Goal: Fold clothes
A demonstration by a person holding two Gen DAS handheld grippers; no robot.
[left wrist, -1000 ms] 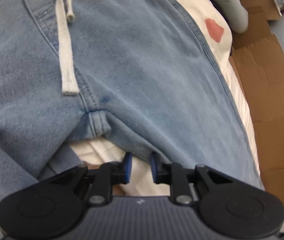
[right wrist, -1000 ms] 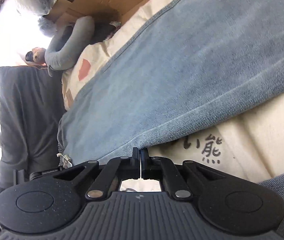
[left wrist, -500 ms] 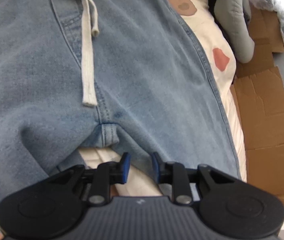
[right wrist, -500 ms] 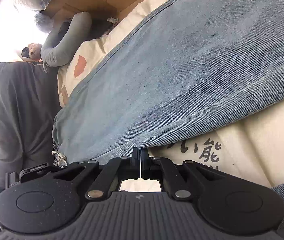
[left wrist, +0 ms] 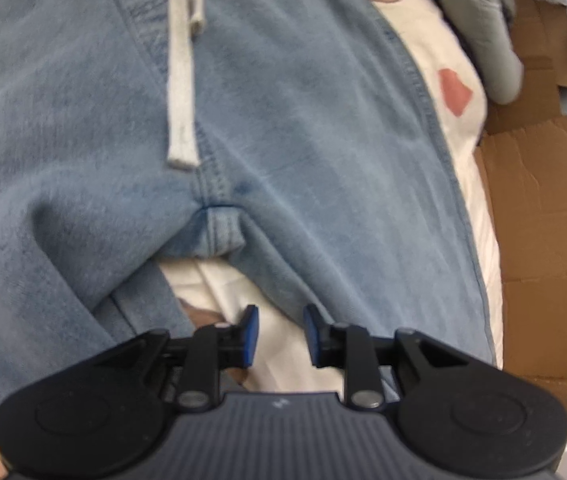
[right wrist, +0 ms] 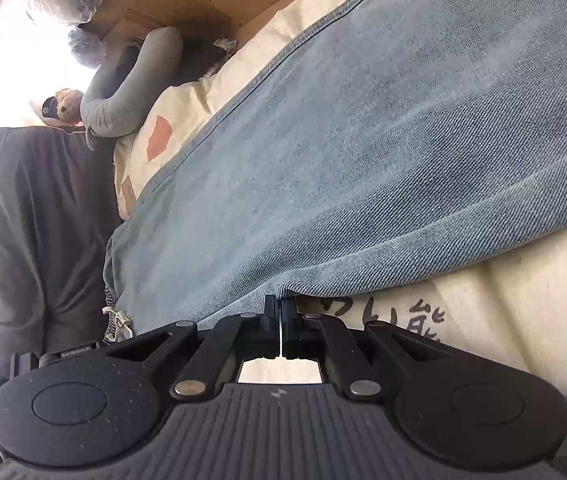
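Left gripper part open, nothing between its blue pads; the jeans lie spread just ahead, crotch seam nearest. Right gripper fully closed, its tips at a jeans-leg edge; whether cloth is pinched cannot be told.

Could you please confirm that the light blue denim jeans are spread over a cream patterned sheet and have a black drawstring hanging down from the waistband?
Not quite: the drawstring is off-white, not black, as the left wrist view shows. The rest holds: the light blue denim jeans are spread over the cream patterned sheet.
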